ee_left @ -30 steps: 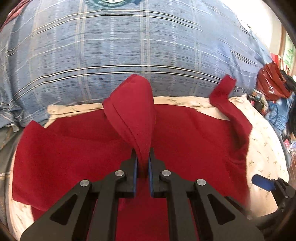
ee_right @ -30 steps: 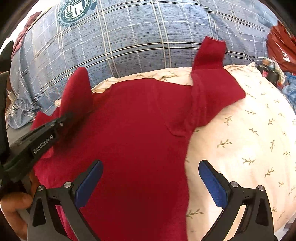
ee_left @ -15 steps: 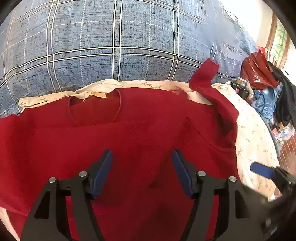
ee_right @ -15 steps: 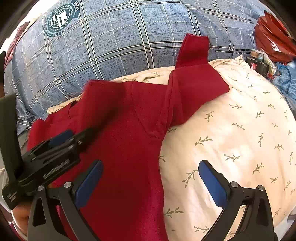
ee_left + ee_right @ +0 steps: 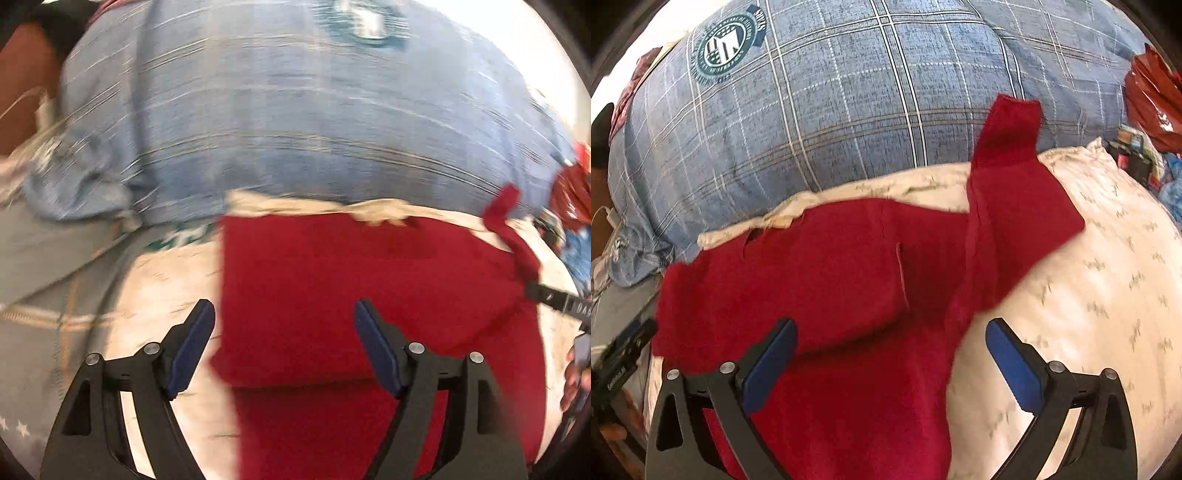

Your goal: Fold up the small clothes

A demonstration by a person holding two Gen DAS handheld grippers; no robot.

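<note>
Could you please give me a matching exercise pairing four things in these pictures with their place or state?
Things:
1. red knit shirt
2. blue plaid duvet
3. right tool
4. cream leaf-print pillow

States:
A. open, holding nothing
B. piled behind the pillow
C. left side folded over, right sleeve sticking out
D. lying under the shirt

Pairs: 1-C, 2-B, 3-A, 4-D

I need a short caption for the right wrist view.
Open right hand-held gripper above a red shirt, one sleeve folded in, on a cream pillow.
</note>
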